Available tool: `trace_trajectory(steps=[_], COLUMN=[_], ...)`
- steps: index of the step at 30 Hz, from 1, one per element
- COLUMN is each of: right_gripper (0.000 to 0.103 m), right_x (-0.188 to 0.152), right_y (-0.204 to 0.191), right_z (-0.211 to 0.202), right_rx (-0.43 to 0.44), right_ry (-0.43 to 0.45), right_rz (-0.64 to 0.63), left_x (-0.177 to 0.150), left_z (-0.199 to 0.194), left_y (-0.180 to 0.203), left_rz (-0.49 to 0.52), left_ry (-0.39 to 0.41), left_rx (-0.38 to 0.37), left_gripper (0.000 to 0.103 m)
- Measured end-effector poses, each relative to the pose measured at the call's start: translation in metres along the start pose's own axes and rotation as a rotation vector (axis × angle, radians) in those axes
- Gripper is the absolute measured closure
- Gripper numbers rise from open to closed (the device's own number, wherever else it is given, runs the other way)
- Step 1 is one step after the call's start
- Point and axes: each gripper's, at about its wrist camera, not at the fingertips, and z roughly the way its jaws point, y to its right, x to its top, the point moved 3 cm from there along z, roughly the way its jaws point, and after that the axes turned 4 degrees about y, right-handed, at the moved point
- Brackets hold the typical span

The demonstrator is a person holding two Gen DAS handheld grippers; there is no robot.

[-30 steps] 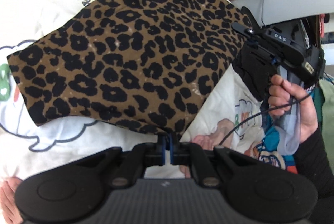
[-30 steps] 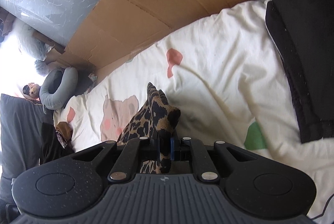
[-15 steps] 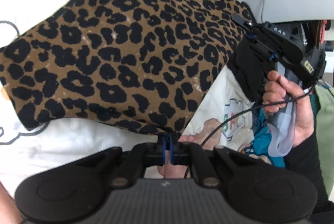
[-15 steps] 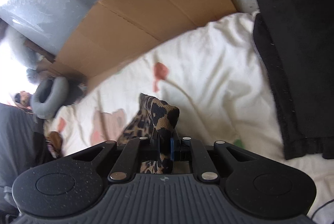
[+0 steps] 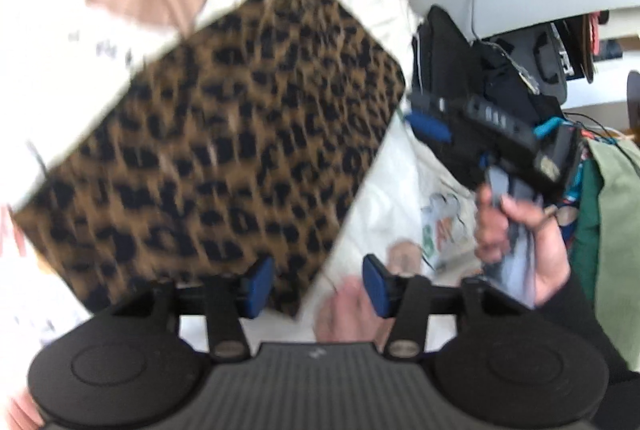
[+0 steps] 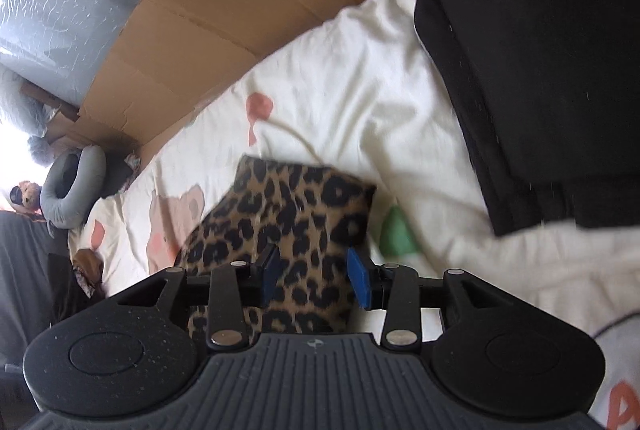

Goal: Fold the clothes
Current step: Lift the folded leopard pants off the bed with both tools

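Left wrist view: your left tool (image 5: 316, 284) and right tool (image 6: 316, 276) are both opening, releasing the leopard-print garment (image 5: 224, 149) onto the bed (image 6: 360, 77), where a pad still over the near corner could drag the fold loose.

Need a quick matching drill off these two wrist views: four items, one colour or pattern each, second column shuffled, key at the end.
Items:
1. folded garment
2. cardboard sheet
3. neck pillow
4. stacked clothes

Colours:
A. grey
B. black
C. leopard print
D. plain brown

Pairs: 1-C, 2-D, 3-A, 4-B
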Motion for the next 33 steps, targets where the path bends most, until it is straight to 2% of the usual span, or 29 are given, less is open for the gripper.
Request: trace_trajectory(steps=[4,6,9,12,18,23,31,33], right_gripper=[0.055,0.055,0.055,0.055,0.054,0.054,0.056,0.068], right_x=[-0.017,-0.024,-0.03,-0.034,-0.046,-0.057,-0.061,-0.06], right_y=[0.003,0.004,0.006,0.006,0.0,0.0,0.005,0.002], right_z=[0.002,0.004,0.006,0.008,0.019,0.028,0.036,0.036], right_rx=[-0.002,-0.006,-0.008,-0.003,0.024,0.023,0.057,0.069], right_ry=[-0.038,-0.058,-0.069,-0.076,-0.118,-0.145,-0.137,-0.137], right_rz=[0.01,0.02,0.038,0.048,0.061,0.087,0.164,0.165], left_x=[0.031,0.044,0.062,0.076,0.104,0.121,0.116,0.115], left_z=[-0.002,0.0,0.008,0.014,0.022,0.034,0.063,0.063], left_y=[0.004,0.007,0.015,0.018,0.016,0.006,-0.004,-0.007], left_rz=[0.05,0.073,0.116,0.16,0.323,0.366,0.423,0.413], left_ry=[0.063,0.093,0.154,0.197,0.208,0.203,0.155,0.164], left_rx=[0.031,0.047,0.097,0.108,0.249,0.284,0.304,0.281], left_gripper=[0.05,0.043,0.037,0.031,0.027,0.024,0.025,0.029])
